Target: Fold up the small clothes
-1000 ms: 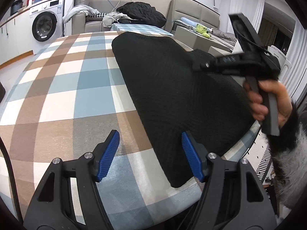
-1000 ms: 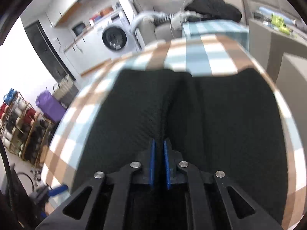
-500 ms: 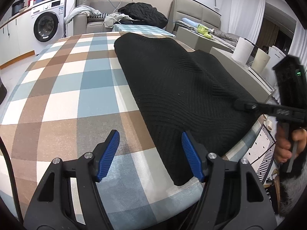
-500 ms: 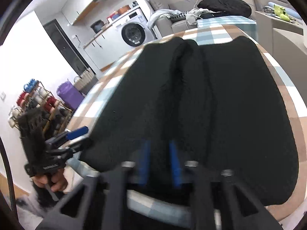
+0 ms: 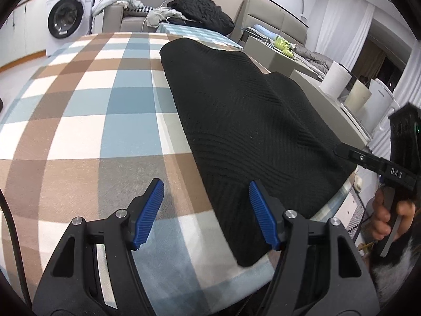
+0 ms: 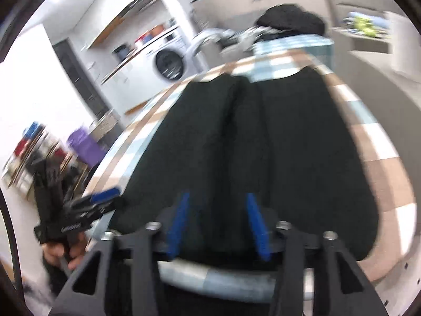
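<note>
A black knit garment [image 5: 250,121] lies folded lengthwise on the checked tablecloth [image 5: 86,121]; it also shows in the right wrist view [image 6: 276,147], with a ridge running down its middle. My left gripper [image 5: 205,210] is open and empty, low over the cloth at the garment's near left corner. My right gripper [image 6: 217,223] is open and empty at the garment's near edge; it also shows at the right of the left wrist view [image 5: 342,148], off the garment's right edge. The right wrist view is blurred.
The table's edge [image 5: 339,197] runs close along the garment's right side. A washing machine [image 5: 68,18] and a sofa with clothes [image 5: 200,10] stand beyond the table. Paper rolls [image 5: 336,81] sit on a unit at right. Shelves [image 6: 29,152] stand at left.
My right gripper has let go of the garment, opened, and drawn back to the garment's near edge. The garment now lies flat. My left gripper has hardly moved.
</note>
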A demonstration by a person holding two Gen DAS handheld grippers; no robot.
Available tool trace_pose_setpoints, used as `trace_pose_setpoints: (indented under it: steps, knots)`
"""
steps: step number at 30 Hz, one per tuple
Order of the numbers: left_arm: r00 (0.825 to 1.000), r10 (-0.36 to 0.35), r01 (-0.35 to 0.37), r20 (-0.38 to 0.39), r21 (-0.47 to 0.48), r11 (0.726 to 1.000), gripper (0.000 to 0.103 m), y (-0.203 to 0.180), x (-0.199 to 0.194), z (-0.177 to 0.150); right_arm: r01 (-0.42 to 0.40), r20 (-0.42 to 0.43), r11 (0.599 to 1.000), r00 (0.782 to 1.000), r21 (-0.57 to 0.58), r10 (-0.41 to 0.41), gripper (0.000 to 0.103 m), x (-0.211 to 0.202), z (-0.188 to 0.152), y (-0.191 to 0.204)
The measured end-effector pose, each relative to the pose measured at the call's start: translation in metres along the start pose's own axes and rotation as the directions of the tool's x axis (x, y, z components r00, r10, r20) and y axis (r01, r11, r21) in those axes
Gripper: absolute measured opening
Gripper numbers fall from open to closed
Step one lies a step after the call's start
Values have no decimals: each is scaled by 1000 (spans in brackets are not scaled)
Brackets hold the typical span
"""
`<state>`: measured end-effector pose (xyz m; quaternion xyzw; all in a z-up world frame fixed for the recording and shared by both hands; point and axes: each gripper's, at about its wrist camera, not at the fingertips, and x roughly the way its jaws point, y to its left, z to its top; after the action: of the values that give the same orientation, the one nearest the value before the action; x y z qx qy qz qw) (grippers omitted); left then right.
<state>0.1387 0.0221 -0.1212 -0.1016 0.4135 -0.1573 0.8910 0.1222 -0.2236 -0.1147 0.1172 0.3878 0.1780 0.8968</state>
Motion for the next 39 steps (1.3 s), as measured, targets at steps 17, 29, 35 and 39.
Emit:
trace_pose_setpoints:
  steps: [17, 29, 35, 39]
  knots:
    - [1000, 3, -3, -4, -96, 995, 13, -1, 56, 50, 16, -9, 998, 1000, 58, -15, 56, -5, -2, -9]
    - [995, 85, -79, 46, -123, 989, 11, 51, 4, 33, -22, -66, 1000, 998, -5, 22, 56, 7, 0, 12]
    - [993, 113, -110, 22, -124, 986, 16, 60, -5, 27, -56, -98, 998, 994, -22, 54, 56, 36, 19, 31]
    - [992, 125, -121, 35, -97, 988, 30, 56, -14, 23, -67, -118, 997, 991, 26, 70, 56, 71, 47, 35]
